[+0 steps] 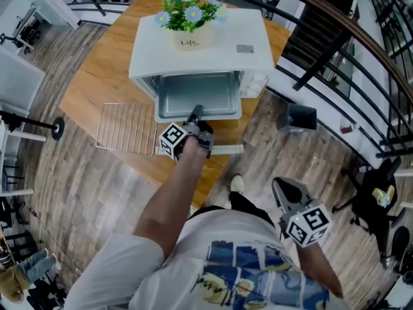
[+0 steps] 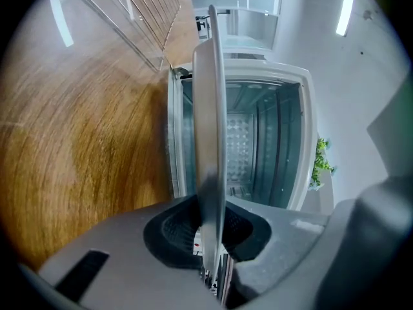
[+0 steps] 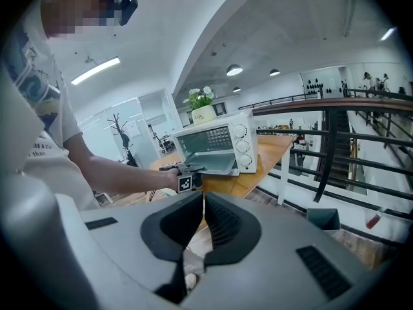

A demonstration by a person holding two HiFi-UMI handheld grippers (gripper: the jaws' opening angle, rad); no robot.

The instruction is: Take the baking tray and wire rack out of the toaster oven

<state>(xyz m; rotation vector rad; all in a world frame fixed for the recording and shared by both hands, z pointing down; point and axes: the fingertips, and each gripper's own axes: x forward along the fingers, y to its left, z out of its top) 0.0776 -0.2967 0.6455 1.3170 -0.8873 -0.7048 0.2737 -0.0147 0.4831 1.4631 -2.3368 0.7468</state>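
Baking tray (image 1: 197, 95) is partway out of the toaster oven (image 1: 200, 44), sitting over the dropped door, front lip clamped in the left claw (image 1: 195, 113). Wire rack (image 1: 126, 126) is already out, flat on the wooden surface (image 1: 106, 76) just left of the oven. Right claw (image 3: 201, 212) has its jaws together with nothing in them and hangs off to the side over the floor, well apart from the oven. Risks as I read it: this is a one-point pinch on a thin lip, so once the back edge clears the cavity the tray may droop or twist and slip out of the pads. Dragging low could catch the door. Swinging left for set-down could land it on the rack. The potted plant (image 1: 187, 15) on top of the oven could wobble if the tray snags and jerks the box. The right claw is in no position to support the far side. On views: the left gripper view alone confirms the bite, with the tray edge-on, pads pressing both faces and the empty cavity behind. The head view alone gives the layout: rack placement and how far the tray overhangs. The right gripper view gives the side-on look with the oven's knobs (image 3: 242, 144) and shows its own jaws are empty.
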